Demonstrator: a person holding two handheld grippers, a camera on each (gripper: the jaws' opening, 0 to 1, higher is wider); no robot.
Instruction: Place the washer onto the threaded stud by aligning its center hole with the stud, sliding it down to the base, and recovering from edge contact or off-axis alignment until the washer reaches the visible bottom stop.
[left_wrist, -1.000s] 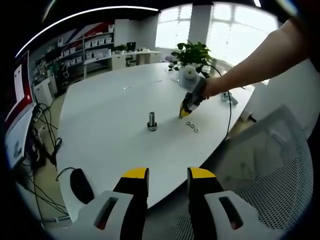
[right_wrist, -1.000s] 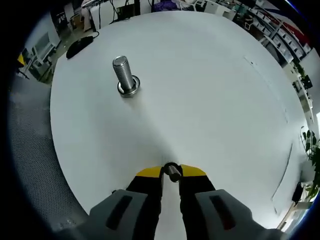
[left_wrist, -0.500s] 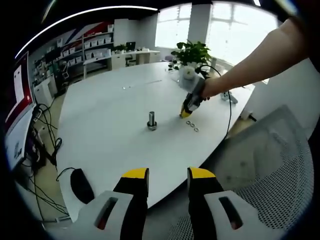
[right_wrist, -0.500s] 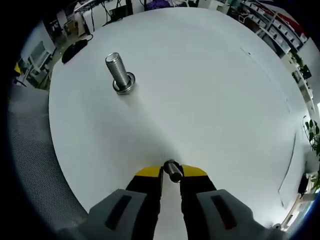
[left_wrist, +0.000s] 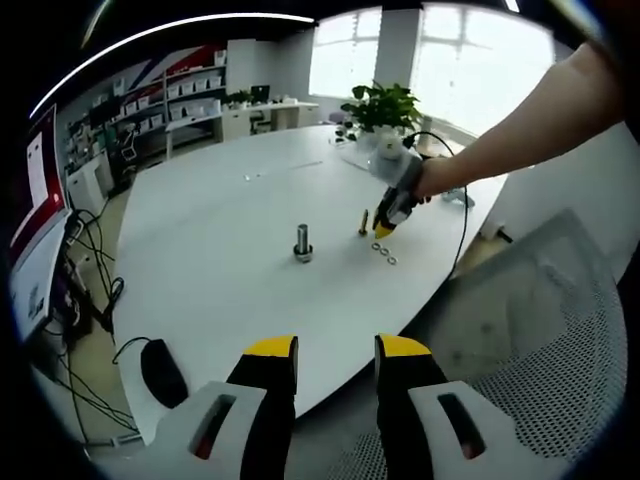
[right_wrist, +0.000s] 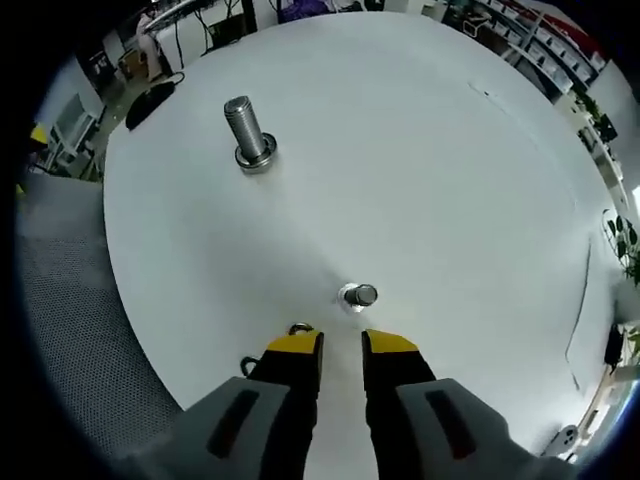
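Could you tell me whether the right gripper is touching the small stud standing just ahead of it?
Apart: the right gripper view shows bare table between the right gripper and the small stud.

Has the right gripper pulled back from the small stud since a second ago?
Yes. The right gripper has let go and backed off; the small stud stands on the table, near the loose washers.

On the large white round table a grey threaded metal stud is stood upright, a smaller metal bolt near it. The yellow-tipped right gripper is held just beside three small metal washers; the left gripper is parted, nothing held.
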